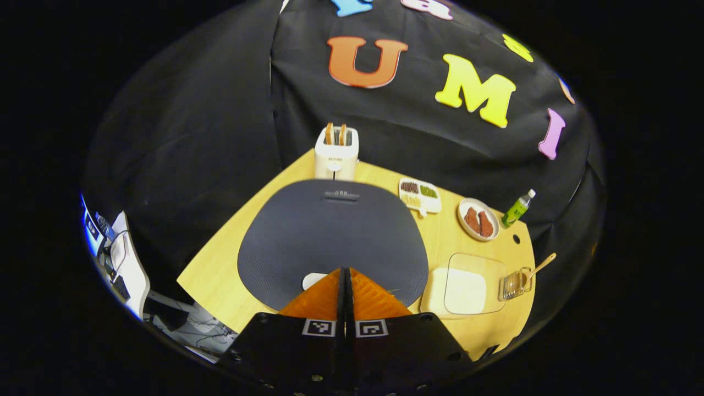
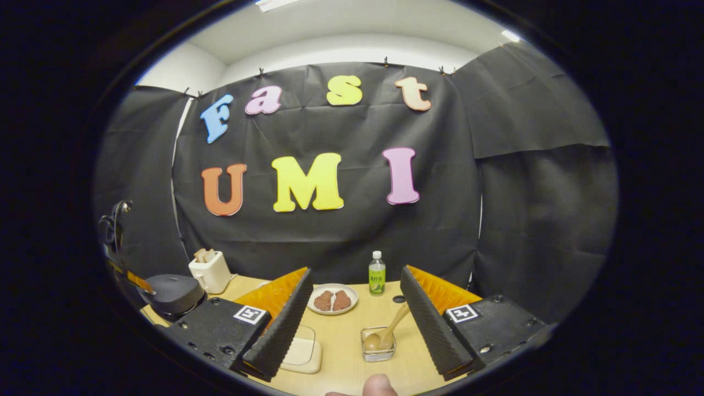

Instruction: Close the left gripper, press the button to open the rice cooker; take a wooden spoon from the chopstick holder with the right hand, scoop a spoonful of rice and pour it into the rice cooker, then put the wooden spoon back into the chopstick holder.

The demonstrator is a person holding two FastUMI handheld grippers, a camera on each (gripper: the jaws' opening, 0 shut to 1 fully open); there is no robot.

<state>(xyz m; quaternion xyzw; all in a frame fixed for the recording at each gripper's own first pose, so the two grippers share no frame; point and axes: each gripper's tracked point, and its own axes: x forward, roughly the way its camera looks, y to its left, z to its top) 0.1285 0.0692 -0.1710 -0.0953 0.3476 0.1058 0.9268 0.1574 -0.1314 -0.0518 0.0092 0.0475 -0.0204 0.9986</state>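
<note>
Left gripper (image 1: 346, 278) closed, empty, over the cooker (image 1: 330, 242); lid writing unreadable. Right gripper (image 2: 352, 324) wide open, empty, facing the spoon (image 2: 388, 333).

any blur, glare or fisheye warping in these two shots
Left gripper view: sharp, evenly lit, no glare on the rice cooker; the table edges bow strongly. Right gripper view: the wooden spoon and bottle are crisp, a ceiling light glares at top right, and the cloth wall curves.
</note>
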